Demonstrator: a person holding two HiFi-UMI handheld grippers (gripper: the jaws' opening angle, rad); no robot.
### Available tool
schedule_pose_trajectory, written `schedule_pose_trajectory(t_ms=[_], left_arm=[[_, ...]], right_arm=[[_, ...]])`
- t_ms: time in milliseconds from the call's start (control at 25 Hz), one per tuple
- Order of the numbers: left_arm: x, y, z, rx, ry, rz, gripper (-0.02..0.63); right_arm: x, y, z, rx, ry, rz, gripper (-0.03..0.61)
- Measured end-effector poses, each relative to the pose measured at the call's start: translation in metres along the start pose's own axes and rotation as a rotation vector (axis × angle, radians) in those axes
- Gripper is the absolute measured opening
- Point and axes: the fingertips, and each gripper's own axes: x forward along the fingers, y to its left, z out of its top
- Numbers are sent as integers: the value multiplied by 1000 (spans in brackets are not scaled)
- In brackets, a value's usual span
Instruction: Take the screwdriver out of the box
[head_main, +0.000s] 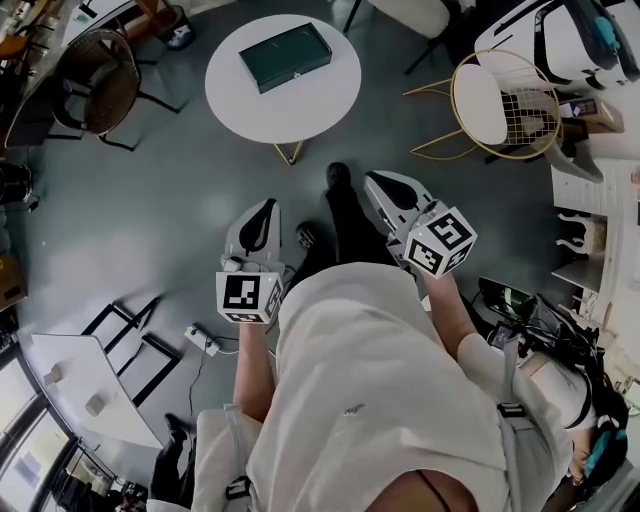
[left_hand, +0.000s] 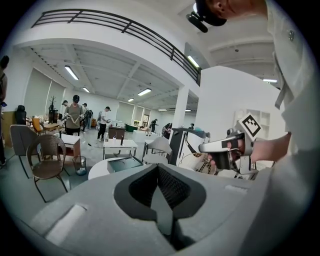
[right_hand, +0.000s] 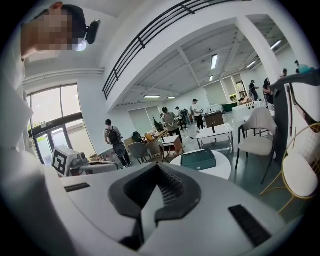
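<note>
Head view: one box (head_main: 285, 56) on one round table (head_main: 240, 105); left gripper (head_main: 265, 207) and right gripper (head_main: 376, 181), both jaws clenched, empty.

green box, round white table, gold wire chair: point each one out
green box (head_main: 285, 56): head view, middle of its lid
round white table (head_main: 322, 102): head view, bare tabletop beside the box
gold wire chair (head_main: 480, 103): head view, its white seat

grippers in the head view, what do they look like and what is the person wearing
Both the left gripper and right gripper are pale grey shells, dark inside the claw, each carrying a white cube with black square markers. The person wears a light short-sleeved shirt.
</note>
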Motion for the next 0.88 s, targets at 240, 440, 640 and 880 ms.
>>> schedule_pose_trajectory(t_ms=[240, 440, 640, 880], left_arm=[[24, 13, 19, 11, -10, 31, 11], [51, 32, 36, 11, -20, 74, 11], [82, 50, 58, -7, -41, 104, 11], [125, 54, 77, -27, -37, 91, 11]], right_arm=[[28, -25, 20, 6, -2, 34, 5], [59, -46, 49, -15, -11, 63, 5], [82, -76, 66, -5, 0, 70, 5], [105, -110, 86, -3, 10, 92, 5]])
